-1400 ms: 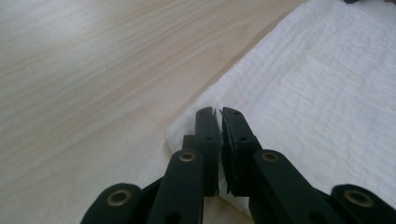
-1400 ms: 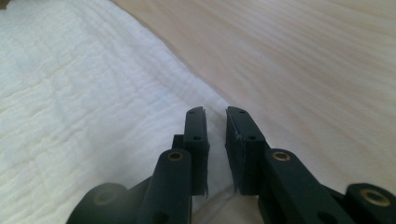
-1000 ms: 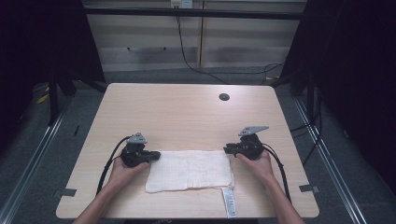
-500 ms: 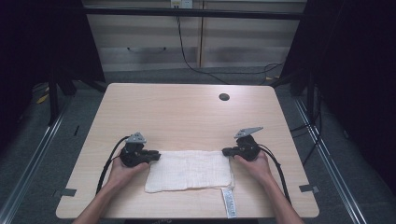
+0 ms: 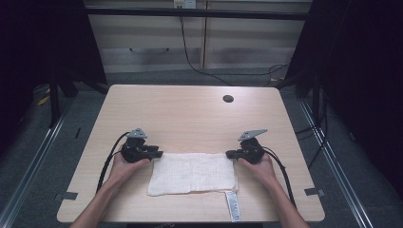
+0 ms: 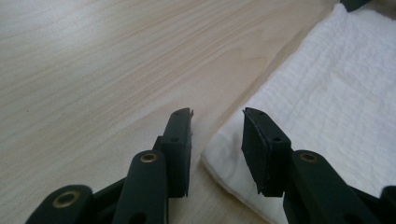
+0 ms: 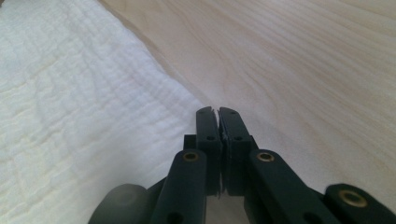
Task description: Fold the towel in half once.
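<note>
With the left gripper (image 6: 217,116) just opening, empty, over the towel's (image 5: 192,172) 9 o'clock corner and the right gripper (image 7: 218,112) pinched shut, seemingly empty, beside its 3 o'clock edge, the next move calls for gripping both corners to fold.

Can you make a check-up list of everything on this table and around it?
Surface: light wooden table, with a round hole.
Job's things: folded white cloth, flat, with a label.
Clutter: nothing seen.
Grippers: left gripper at the cloth's corner, fingers apart, just opening; right gripper shut, whether it pinches the cloth can't be told.
Cables: black cable trails from each gripper.
Surroundings: cabinet behind, grey floor.
</note>
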